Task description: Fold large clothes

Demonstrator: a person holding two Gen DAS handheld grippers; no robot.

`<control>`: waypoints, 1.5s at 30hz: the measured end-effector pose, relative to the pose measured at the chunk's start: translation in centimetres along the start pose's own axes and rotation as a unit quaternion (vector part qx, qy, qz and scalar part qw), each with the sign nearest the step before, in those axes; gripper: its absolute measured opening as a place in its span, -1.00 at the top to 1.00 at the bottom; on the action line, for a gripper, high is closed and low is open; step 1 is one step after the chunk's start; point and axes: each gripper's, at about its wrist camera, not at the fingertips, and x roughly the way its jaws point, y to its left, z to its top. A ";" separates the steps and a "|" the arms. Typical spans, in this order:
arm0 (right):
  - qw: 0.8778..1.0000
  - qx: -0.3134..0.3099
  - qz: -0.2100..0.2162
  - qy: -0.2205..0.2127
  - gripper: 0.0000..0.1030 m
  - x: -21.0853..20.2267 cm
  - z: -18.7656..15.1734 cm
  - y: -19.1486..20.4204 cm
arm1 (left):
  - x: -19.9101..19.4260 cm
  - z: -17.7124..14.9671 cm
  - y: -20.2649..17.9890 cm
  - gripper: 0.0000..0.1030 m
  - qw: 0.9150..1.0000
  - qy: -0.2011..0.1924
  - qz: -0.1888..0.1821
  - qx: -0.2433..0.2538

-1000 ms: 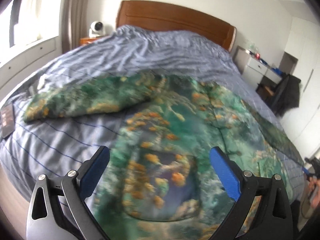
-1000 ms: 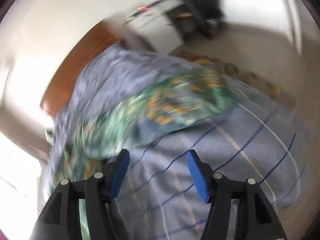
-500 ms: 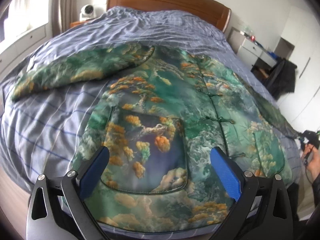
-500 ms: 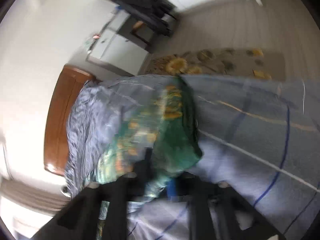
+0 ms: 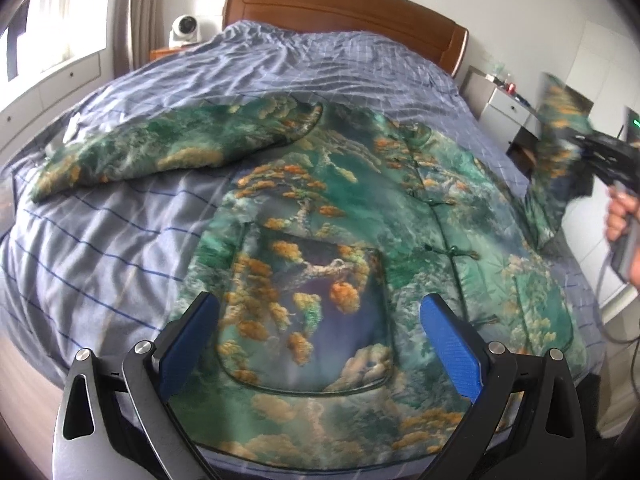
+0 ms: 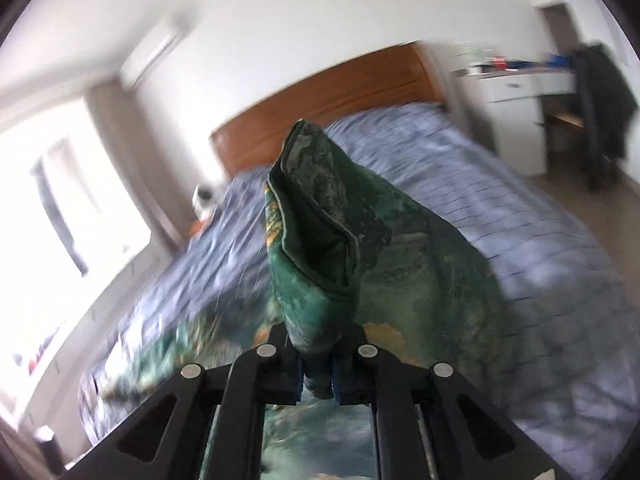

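Note:
A large green jacket [image 5: 360,232] with orange and cloud print lies front up on the bed, buttons closed, its left sleeve [image 5: 132,160] spread out flat. My left gripper [image 5: 320,344] is open and empty above the hem near the pocket. My right gripper [image 6: 318,376] is shut on the cuff of the right sleeve [image 6: 320,240] and holds it up off the bed. It also shows at the right edge of the left wrist view [image 5: 600,152], with the sleeve [image 5: 556,148] lifted.
The bed [image 5: 100,248] has a blue striped cover and a wooden headboard [image 5: 344,4]. A white camera [image 5: 184,30] stands on a nightstand at the back left. A white desk [image 6: 516,84] and a dark chair [image 6: 600,92] stand to the right of the bed.
My right gripper came down on the right sleeve cuff, closed on it and lifted it off the bed. My left gripper stayed open and drifted over the jacket's hem.

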 end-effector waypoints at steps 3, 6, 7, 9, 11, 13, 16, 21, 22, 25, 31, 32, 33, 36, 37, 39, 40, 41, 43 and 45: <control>0.999 -0.032 0.000 0.043 0.81 5.0 -3.3 3.6 | -0.1 0.1 0.5 -0.96 1.000 0.002 0.008 0.003; 0.995 -0.046 -0.002 0.084 0.72 8.5 -7.5 6.0 | 0.2 0.3 0.2 -0.96 1.000 0.008 0.012 0.017; 0.994 -0.050 -0.001 0.099 0.60 9.3 -8.9 6.3 | 0.4 0.4 0.1 -0.96 1.000 0.010 0.012 0.023; 0.989 -0.054 0.014 0.138 0.22 9.6 -12.4 6.4 | 1.1 0.8 -0.8 -0.96 0.999 0.017 0.008 0.043; 0.984 -0.051 0.042 0.164 0.06 9.2 -14.2 6.3 | 2.1 1.7 -2.0 -0.96 0.998 0.029 -0.010 0.058; 0.981 -0.062 0.058 0.174 0.06 7.2 -15.8 5.9 | 3.2 2.8 -3.1 -0.96 0.997 0.040 -0.040 0.061; 0.981 -0.097 0.061 0.154 -0.11 2.4 -17.2 5.2 | 5.8 5.3 -5.7 -0.96 0.990 0.062 -0.117 0.056; 0.984 -0.118 0.049 0.128 -0.17 -4.9 -18.3 3.0 | 13.3 9.5 -11.7 -0.95 0.971 0.120 -0.200 0.054; 0.985 -0.115 0.044 0.121 -0.17 -6.2 -18.5 2.5 | 15.0 10.2 -12.8 -0.95 0.969 0.134 -0.198 0.056; 0.989 -0.101 0.034 0.105 -0.17 -9.3 -18.9 1.2 | 19.1 11.1 -15.9 -0.80 0.970 0.163 -0.165 0.068; 0.994 -0.077 0.024 0.074 -0.17 -12.7 -19.5 -0.4 | 22.3 9.9 -19.4 0.68 0.965 0.211 -0.102 0.117; 0.994 -0.078 0.020 0.071 -0.17 -13.0 -19.5 -0.6 | 21.9 10.0 -19.8 0.76 0.966 0.205 -0.104 0.121; 0.994 -0.080 0.015 0.067 -0.17 -13.3 -19.5 -0.9 | 21.5 10.4 -20.0 0.78 0.966 0.200 -0.106 0.124; 0.995 -0.081 -0.003 0.064 -0.17 -13.4 -18.8 -2.2 | 19.9 12.9 -20.9 0.79 0.970 0.161 -0.107 0.144; 0.994 -0.085 -0.009 0.063 -0.17 -13.3 -18.4 -2.5 | 19.4 14.4 -20.9 0.79 0.973 0.142 -0.105 0.149; 0.993 -0.098 -0.028 0.056 -0.17 -12.5 -16.7 -3.6 | 19.3 16.1 -20.7 0.78 0.976 0.122 -0.104 0.146; 0.992 -0.105 -0.037 0.052 -0.17 -11.8 -15.7 -4.3 | 19.4 16.8 -20.2 0.77 0.978 0.116 -0.105 0.139; 0.991 -0.112 -0.051 0.050 -0.17 -10.9 -14.5 -5.0 | 20.1 17.1 -19.8 0.75 0.978 0.118 -0.105 0.135; 0.990 -0.113 -0.071 0.052 -0.17 -8.7 -12.3 -6.6 | 21.9 16.7 -19.0 0.70 0.978 0.133 -0.097 0.128; 0.990 -0.097 -0.083 0.064 -0.17 -5.8 -10.1 -8.5 | 24.5 15.7 -17.9 0.66 0.976 0.160 -0.089 0.115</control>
